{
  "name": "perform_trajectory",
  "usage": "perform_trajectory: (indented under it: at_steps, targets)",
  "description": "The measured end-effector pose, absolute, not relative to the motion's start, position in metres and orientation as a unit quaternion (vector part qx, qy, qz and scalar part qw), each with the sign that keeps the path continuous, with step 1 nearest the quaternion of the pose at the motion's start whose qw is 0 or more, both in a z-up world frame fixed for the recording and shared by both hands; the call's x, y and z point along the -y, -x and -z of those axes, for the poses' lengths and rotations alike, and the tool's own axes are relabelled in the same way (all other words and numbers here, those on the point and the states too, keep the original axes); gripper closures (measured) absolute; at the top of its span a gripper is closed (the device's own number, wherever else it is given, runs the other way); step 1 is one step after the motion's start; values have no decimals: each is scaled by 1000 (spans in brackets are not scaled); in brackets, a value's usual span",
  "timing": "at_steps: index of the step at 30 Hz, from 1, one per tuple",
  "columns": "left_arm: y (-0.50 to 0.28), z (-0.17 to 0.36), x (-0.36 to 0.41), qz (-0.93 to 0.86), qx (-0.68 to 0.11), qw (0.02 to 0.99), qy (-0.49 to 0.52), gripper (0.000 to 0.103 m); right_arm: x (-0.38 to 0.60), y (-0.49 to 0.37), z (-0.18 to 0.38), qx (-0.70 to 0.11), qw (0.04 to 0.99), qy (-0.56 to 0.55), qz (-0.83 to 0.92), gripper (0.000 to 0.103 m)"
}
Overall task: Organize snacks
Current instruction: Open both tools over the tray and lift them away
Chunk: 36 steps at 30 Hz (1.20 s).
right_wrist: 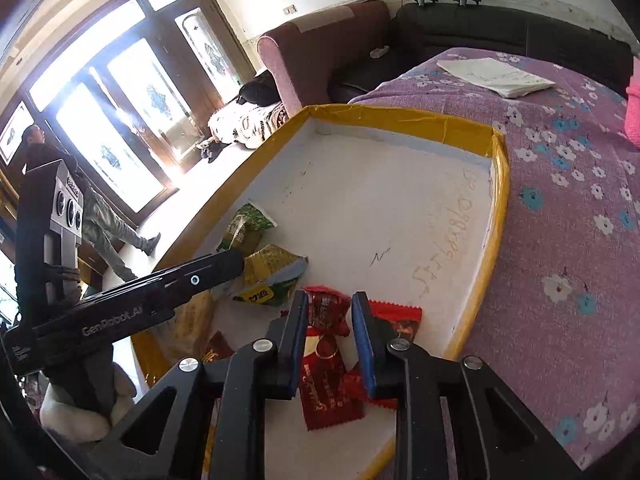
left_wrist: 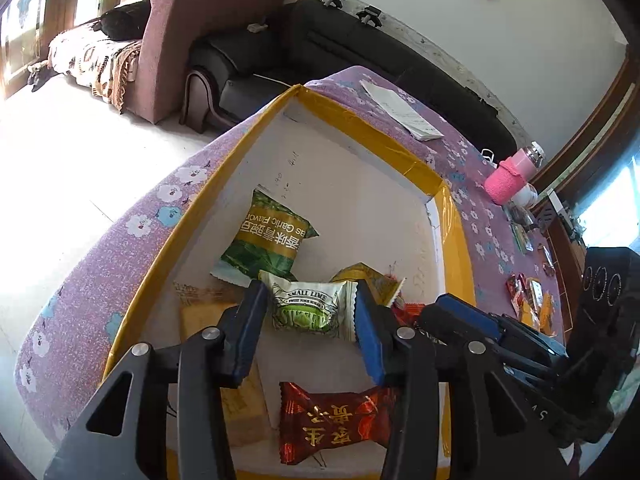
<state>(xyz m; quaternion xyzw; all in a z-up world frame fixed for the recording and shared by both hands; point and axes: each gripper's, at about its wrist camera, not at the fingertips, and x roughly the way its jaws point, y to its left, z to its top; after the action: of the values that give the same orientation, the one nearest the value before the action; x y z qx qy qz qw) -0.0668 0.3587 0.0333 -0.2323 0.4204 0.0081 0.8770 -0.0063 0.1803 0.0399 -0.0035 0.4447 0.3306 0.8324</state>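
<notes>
A shallow white tray with a yellow taped rim point(left_wrist: 352, 120) point(right_wrist: 400, 114) lies on a purple flowered table. My left gripper point(left_wrist: 310, 300) is over it, its jaws closed against the ends of a white and green "Small Lime" packet point(left_wrist: 308, 306). A green garlic-flavour packet point(left_wrist: 266, 236) lies beyond it and a red sweet point(left_wrist: 332, 424) lies nearer. My right gripper point(right_wrist: 330, 306) is shut on a small red packet point(right_wrist: 326, 310) above other red packets point(right_wrist: 324, 380) in the tray. Green packets point(right_wrist: 272, 268) lie to its left. The right gripper also shows in the left wrist view point(left_wrist: 472, 320).
Loose snacks point(left_wrist: 532, 304) lie on the table right of the tray. A pink bottle point(left_wrist: 514, 172) and a white paper pad point(left_wrist: 404, 110) point(right_wrist: 496, 76) stand farther back. Sofas are behind the table. A person stands by the windows point(right_wrist: 40, 148).
</notes>
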Motion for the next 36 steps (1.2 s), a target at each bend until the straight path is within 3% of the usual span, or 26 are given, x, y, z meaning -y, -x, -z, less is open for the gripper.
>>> perform_trajectory:
  at_steps: [2, 6, 10, 11, 15, 20, 25, 31, 36]
  targets:
    - [80, -43, -356, -6, -404, 886, 226, 61, -170, 8, -44, -439, 836, -9, -328, 59]
    - [119, -74, -344, -4, -355, 907, 224, 61, -122, 21, -64, -417, 851, -46, -315, 59]
    - [181, -115, -314, -15, -270, 943, 193, 23, -37, 55, -96, -369, 889, -62, -262, 59]
    - [194, -124, -307, -13, -248, 951, 184, 22, -8, 66, -107, -357, 899, -70, -242, 59]
    - [235, -171, -284, 31, -195, 968, 158, 22, 92, 112, -152, -313, 928, -108, -171, 58]
    - [295, -226, -313, 28, -124, 974, 188, 22, 204, 195, -218, -240, 954, -150, -96, 54]
    - [360, -274, -383, -202, -46, 966, 153, 22, 295, 279, -281, -170, 971, -165, -23, 54]
    - [410, -336, -480, -483, 22, 870, 100, 22, 372, 370, -383, -35, 982, -169, 73, 54]
    - [420, -364, -505, -550, 34, 832, 63, 20, 403, 399, -439, 15, 975, -175, 137, 48]
